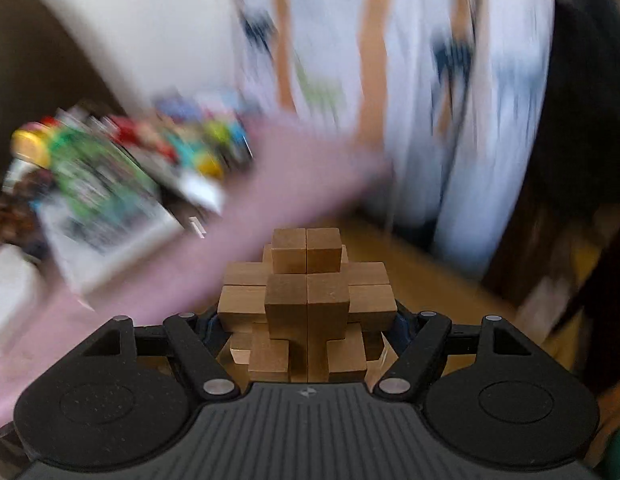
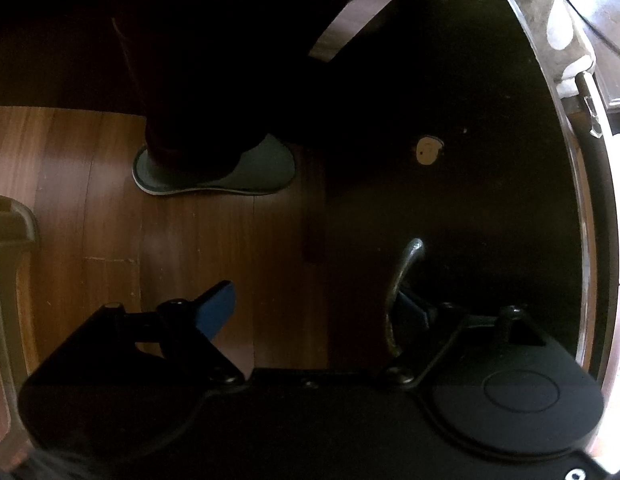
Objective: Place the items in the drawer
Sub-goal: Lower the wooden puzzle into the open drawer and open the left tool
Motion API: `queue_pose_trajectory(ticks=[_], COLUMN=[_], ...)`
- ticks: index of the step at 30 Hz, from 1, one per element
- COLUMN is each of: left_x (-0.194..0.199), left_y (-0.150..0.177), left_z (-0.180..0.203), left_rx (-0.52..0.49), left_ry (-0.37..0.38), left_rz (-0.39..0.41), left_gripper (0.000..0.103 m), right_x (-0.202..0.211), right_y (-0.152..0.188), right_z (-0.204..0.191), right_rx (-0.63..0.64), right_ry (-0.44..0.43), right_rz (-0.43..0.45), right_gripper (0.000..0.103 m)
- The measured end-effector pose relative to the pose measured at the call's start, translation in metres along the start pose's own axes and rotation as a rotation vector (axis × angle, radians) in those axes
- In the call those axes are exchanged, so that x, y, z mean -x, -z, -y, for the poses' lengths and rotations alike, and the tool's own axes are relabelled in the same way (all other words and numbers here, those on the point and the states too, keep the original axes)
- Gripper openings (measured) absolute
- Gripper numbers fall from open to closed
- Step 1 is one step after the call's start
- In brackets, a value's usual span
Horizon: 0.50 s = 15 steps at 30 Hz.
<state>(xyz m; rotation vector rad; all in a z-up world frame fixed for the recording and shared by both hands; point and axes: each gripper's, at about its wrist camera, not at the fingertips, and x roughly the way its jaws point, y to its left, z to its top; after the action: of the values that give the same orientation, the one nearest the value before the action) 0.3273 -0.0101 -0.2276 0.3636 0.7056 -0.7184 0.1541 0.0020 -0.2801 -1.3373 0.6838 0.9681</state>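
Note:
My left gripper point(image 1: 307, 316) is shut on a wooden interlocking block puzzle point(image 1: 305, 300), which fills the space between its jaws and is held up in the air. The background of this view is motion-blurred. My right gripper point(image 2: 318, 308) is open. Its right finger point(image 2: 414, 308) is hooked behind the curved metal handle point(image 2: 402, 280) of a dark drawer front point(image 2: 450, 200). Its left finger point(image 2: 215, 308) hangs free over the wooden floor. The inside of the drawer does not show.
Blurred colourful boxes and packets point(image 1: 109, 176) lie at the left on a pink cloth point(image 1: 249, 208). A person's patterned white clothing point(image 1: 430, 80) fills the back. A slippered foot point(image 2: 217, 168) stands on the wooden floor point(image 2: 89, 200) beside the dark cabinet.

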Motion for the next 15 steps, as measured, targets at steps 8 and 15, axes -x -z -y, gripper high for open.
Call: queue_pose_trajectory(ticks=[8,15], left_x=[-0.071,-0.106], left_y=[0.015,0.019], left_z=[0.015,0.030], left_rx=[-0.086,-0.122], left_ry=[0.005,0.033], left_rz=[-0.173,-0.256], left_gripper=[0.075,0.075], right_x=[-0.002,-0.006], right_y=[0.004,0.005], right_z=[-0.004,-0.007], right_rx=[0.021,0.041], right_ry=[-0.002,-0.001], right_rz=[0.012,0.021], right_gripper=[0.087,0.087])
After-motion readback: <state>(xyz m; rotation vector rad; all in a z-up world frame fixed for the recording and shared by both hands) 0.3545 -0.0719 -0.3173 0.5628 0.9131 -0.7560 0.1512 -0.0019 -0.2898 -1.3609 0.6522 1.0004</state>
